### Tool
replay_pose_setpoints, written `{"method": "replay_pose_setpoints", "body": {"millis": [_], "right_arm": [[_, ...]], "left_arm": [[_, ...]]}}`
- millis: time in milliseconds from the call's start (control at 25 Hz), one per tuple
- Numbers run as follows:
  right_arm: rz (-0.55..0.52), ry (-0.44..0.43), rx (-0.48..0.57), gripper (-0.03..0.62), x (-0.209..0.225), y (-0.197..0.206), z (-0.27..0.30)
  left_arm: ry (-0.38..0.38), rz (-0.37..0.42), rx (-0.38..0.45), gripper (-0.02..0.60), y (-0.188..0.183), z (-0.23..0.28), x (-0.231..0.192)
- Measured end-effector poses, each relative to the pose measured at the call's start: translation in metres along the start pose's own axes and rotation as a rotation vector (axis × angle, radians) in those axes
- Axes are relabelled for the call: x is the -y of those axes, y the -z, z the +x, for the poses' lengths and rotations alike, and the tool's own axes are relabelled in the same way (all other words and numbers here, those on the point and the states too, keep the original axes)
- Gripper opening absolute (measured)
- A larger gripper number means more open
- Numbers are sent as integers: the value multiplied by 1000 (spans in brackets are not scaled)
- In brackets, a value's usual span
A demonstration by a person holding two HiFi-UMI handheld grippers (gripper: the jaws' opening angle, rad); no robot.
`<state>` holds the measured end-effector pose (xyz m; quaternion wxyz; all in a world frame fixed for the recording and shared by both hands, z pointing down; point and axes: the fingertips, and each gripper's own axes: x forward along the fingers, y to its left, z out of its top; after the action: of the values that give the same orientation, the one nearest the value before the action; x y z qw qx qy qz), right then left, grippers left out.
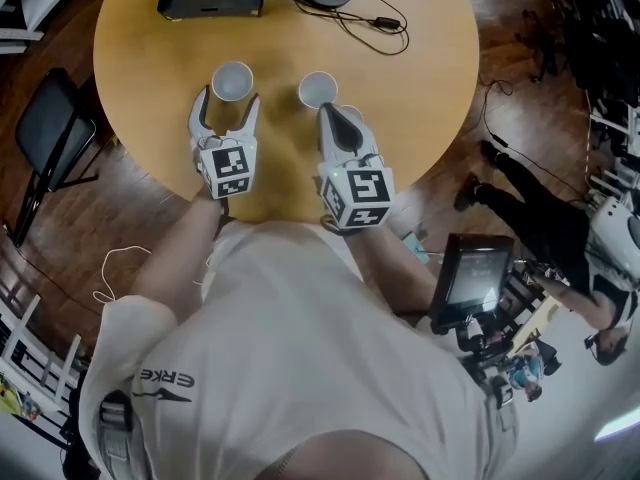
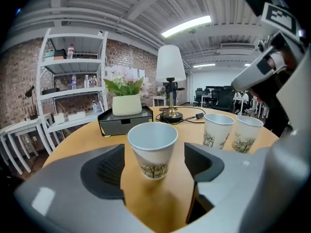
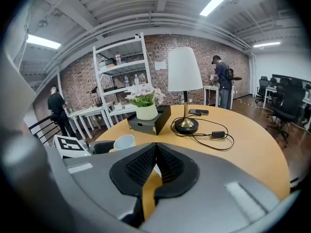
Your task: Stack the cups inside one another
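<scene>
I hold my left hand-held gripper [image 1: 229, 100] wide, its ribbed black pads flanking but not touching a tapered white paper cup [image 2: 153, 149] | cup upright, left of the brass-based lamp [image 2: 170, 69] on the round wooden counter [image 1: 150, 48] | right hand-held gripper [image 3: 154, 149] pads pressed together

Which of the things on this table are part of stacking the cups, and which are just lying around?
Job: nearest cup; middle cup; right-hand cup.
Lying about: lamp; flower pot; black box; cable.

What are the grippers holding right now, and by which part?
Nothing. The left gripper is open, with a paper cup standing between its jaws, untouched. The right gripper is shut and empty.
</scene>
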<state>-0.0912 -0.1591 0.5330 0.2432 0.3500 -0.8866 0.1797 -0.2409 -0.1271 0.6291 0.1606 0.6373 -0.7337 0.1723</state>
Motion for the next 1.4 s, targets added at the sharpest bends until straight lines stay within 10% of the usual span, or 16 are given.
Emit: {"method": "replay_pose_setpoints", "body": {"millis": [720,1400], "right_arm": [[5,43,-5,14,10,8,-3],[47,89,135,14,35,-12,-59]], "left_arm": [[27,22,63,344,-19,25,2],[93,106,238,342,-112,-13,50]]}}
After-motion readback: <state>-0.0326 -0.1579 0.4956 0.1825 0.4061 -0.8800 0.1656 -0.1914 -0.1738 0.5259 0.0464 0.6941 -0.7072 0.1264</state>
